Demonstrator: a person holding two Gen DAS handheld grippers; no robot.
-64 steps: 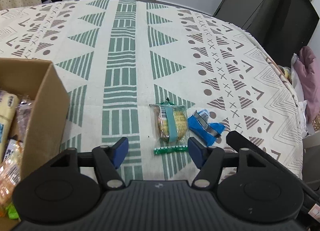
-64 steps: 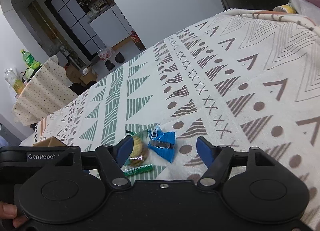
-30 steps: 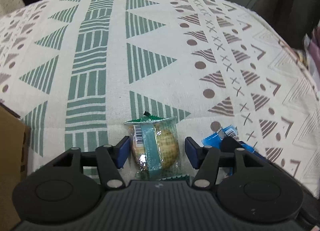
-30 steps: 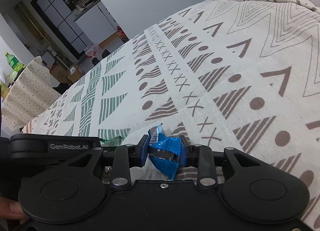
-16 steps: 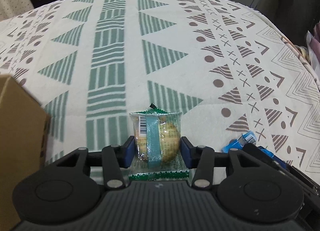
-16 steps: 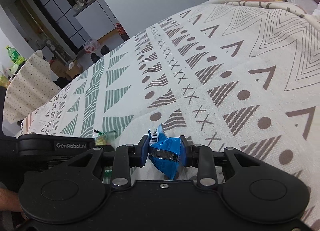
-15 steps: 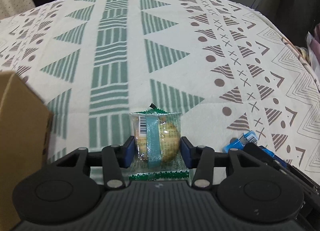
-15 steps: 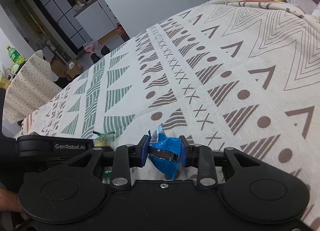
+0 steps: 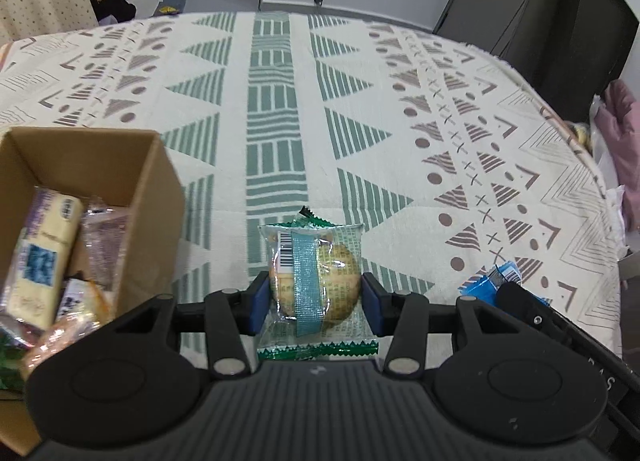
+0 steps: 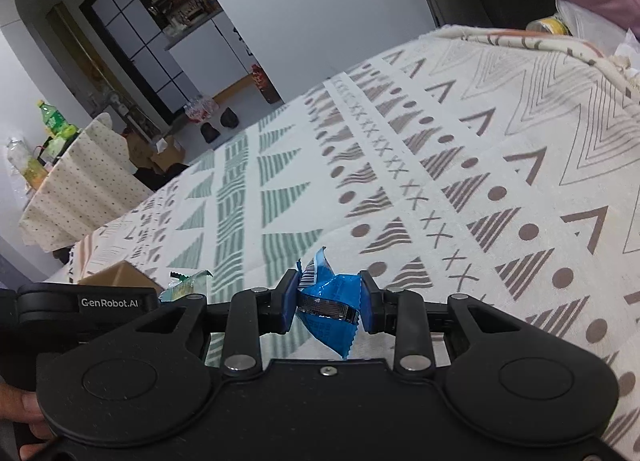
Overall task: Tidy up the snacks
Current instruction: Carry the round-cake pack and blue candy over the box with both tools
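Note:
My left gripper (image 9: 314, 297) is shut on a clear cookie packet (image 9: 314, 281) with green crimped ends, held above the patterned tablecloth (image 9: 272, 129). A cardboard box (image 9: 152, 189) with several wrapped snacks inside sits at the lower left of the left wrist view. My right gripper (image 10: 329, 306) is shut on a crumpled blue snack packet (image 10: 334, 311), lifted off the cloth. That blue packet (image 9: 486, 285) also shows at the right of the left wrist view. In the right wrist view the cookie packet's end (image 10: 188, 281) and the box's corner (image 10: 120, 275) peek over the left gripper's body.
The tablecloth (image 10: 460, 165) covers a round table that drops away at the far and right edges. A dark chair (image 9: 560, 21) and pink cloth (image 9: 620, 129) stand to the right. A person's fingers (image 10: 24, 417) hold a handle at lower left.
Both grippers closed on their packets about a second ago and have since lifted them. The left gripper has risen and pulled back, bringing the open box into view at its left.

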